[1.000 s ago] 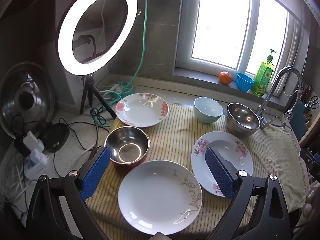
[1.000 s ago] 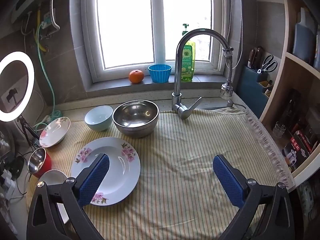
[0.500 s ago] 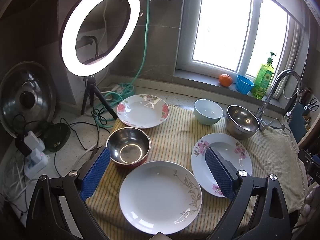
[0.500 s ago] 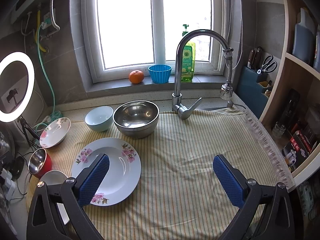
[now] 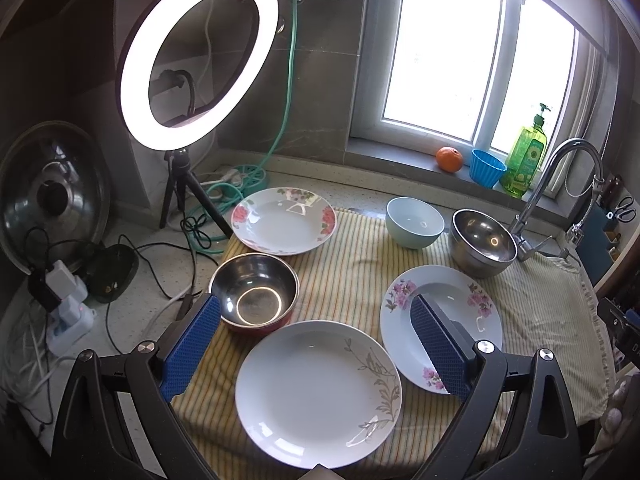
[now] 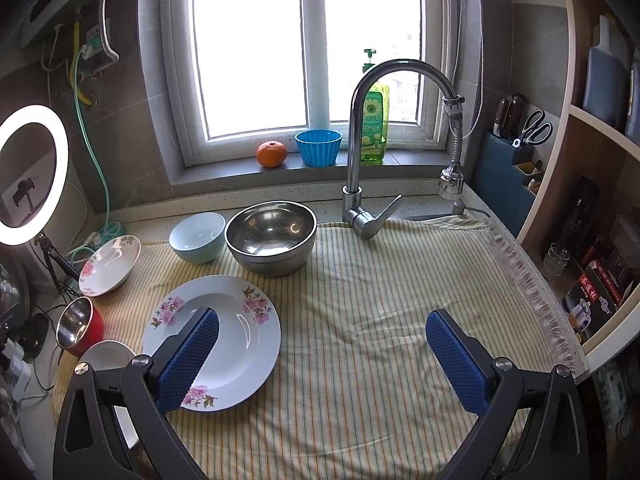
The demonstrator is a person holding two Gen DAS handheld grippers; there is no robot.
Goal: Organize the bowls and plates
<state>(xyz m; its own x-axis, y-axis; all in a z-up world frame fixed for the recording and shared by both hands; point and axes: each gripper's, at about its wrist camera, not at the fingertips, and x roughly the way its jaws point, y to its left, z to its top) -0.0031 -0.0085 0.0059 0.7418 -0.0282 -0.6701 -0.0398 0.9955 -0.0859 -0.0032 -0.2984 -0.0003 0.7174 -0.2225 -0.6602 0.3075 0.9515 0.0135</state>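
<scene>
Both grippers hover over a yellow striped cloth (image 6: 380,320) with their blue pads spread wide and nothing between them: the left gripper (image 5: 316,322) above the near dishes, the right gripper (image 6: 322,330) above bare cloth

3 plates and 3 bowls sit on the cloth, all upright with the open side up; being round, none has a long axis or a facing direction to read. In the left wrist view, a white plate with a grey-gold leaf sprig (image 5: 318,390) lies at 6 o'clock, its sprig along the rim toward 4 o'clock. Just beside it at 10 o'clock stands a small steel bowl with a red outside (image 5: 254,292), close to the plate's rim; I cannot tell if they touch. At 3 o'clock lies a deep plate with purple-pink blossoms (image 5: 440,322), partly behind the left gripper's right pad. At 12 o'clock, farther back, is a deep plate with red roses on the rim (image 5: 284,220), partly off the cloth's far-left corner

Toward 1 o'clock a pale blue bowl (image 5: 415,222) stands next to a large steel bowl (image 5: 483,242), the 2 near each other, the steel one by the base of the tap (image 5: 556,184)

A lit ring light (image 5: 200,56) stands at 11 o'clock
</scene>
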